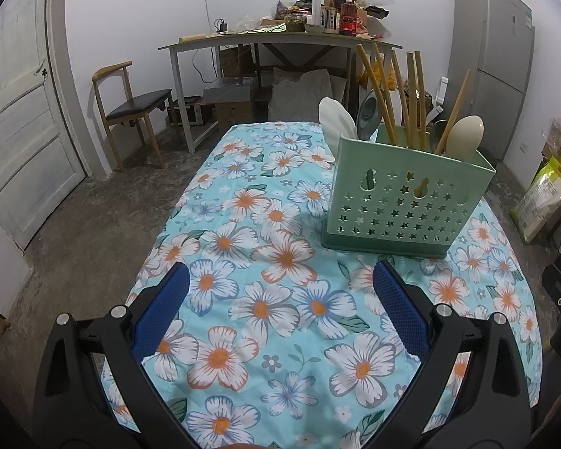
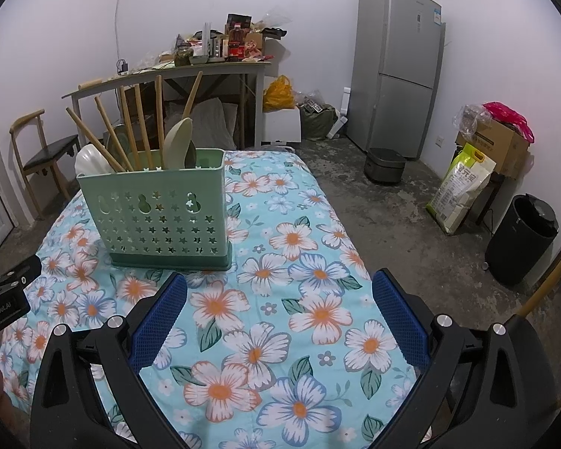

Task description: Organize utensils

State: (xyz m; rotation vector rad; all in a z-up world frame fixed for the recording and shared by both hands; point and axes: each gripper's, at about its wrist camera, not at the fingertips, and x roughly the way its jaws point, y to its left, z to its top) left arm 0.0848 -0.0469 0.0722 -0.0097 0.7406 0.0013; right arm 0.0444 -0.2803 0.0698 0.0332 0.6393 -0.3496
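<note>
A green utensil holder (image 1: 407,202) with star cutouts stands on the floral tablecloth (image 1: 265,299), ahead and right of my left gripper (image 1: 280,280). It holds several wooden chopsticks (image 1: 381,93), a wooden spoon (image 1: 463,131), a white ladle (image 1: 336,119) and a metal spoon. In the right wrist view the holder (image 2: 161,213) stands ahead and left of my right gripper (image 2: 280,284). Both grippers are open and empty above the cloth. My left gripper's finger shows at the left edge of the right wrist view (image 2: 7,288).
The table's edges drop off left (image 1: 161,232) and right (image 2: 355,254). Beyond it are a cluttered desk (image 1: 280,39), a chair (image 1: 131,112), a fridge (image 2: 396,67), a black bin (image 2: 523,239), a rice bag (image 2: 463,187) and boxes (image 2: 501,146).
</note>
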